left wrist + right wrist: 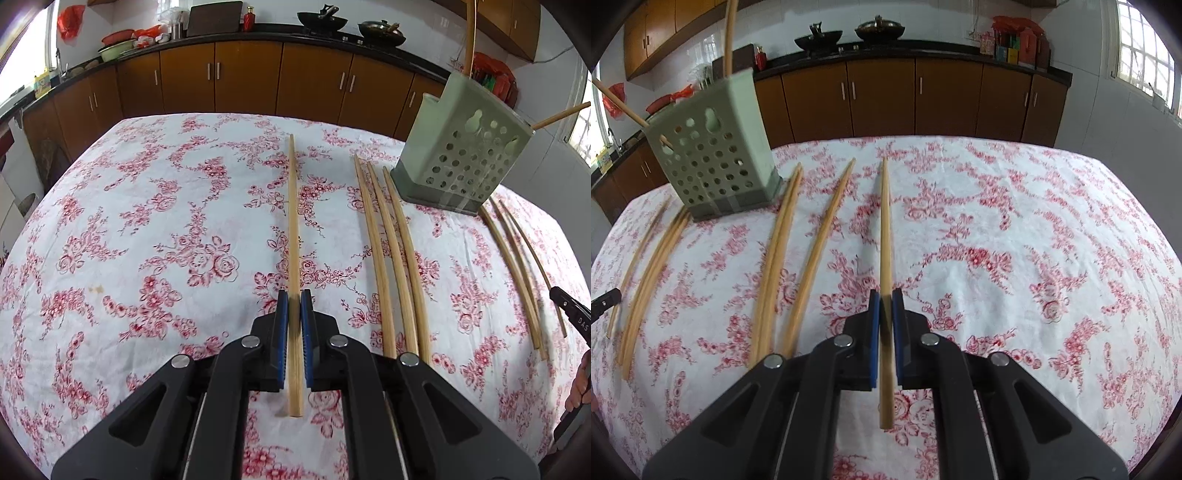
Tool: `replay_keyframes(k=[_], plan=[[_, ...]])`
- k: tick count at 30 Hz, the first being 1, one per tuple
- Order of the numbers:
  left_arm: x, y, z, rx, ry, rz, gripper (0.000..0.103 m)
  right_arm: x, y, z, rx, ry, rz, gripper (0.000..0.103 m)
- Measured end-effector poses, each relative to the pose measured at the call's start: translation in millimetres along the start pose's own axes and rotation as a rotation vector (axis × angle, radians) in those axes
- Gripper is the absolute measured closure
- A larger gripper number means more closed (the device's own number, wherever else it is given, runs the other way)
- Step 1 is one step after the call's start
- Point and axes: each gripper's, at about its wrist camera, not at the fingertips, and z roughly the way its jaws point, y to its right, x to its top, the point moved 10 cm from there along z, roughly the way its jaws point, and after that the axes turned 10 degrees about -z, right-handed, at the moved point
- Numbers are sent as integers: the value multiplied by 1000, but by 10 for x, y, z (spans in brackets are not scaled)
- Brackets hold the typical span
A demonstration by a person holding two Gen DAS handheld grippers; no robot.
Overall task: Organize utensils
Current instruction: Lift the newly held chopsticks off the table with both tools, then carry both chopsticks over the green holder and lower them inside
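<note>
Table under rose-print tablecloth [147, 221]: work surface.

Green perforated chopstick holder [461, 158]: upright at far side, two chopsticks already leaning out of it.

Left gripper [294, 299]: blue pads narrowed onto a single chopstick [293, 221], which lies between the jaws along the cloth.

Right gripper [885, 297]: likewise closed on its own chopstick [885, 229].

Step, as judged: pickup, both tools loaded. Next calls for lifting, tipping each stick upright and lowering it into the holder's open top.

Loose chopsticks [388, 251]: several between grippers and holder; carry over them, one tool at a time, to avoid crossing.
</note>
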Motion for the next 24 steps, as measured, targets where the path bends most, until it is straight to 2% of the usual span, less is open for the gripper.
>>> replay_keyframes(k=[12,17,24], plan=[[479,3,-566,-63,136,-44,96,471,257,-649,8,178,66,95],[679,39,-751,-86,187,-52,96,563,360,-742,13,202,94,95],[752,148,-867,-108,215,-35,96,607,433,-828,18,236,121,95]])
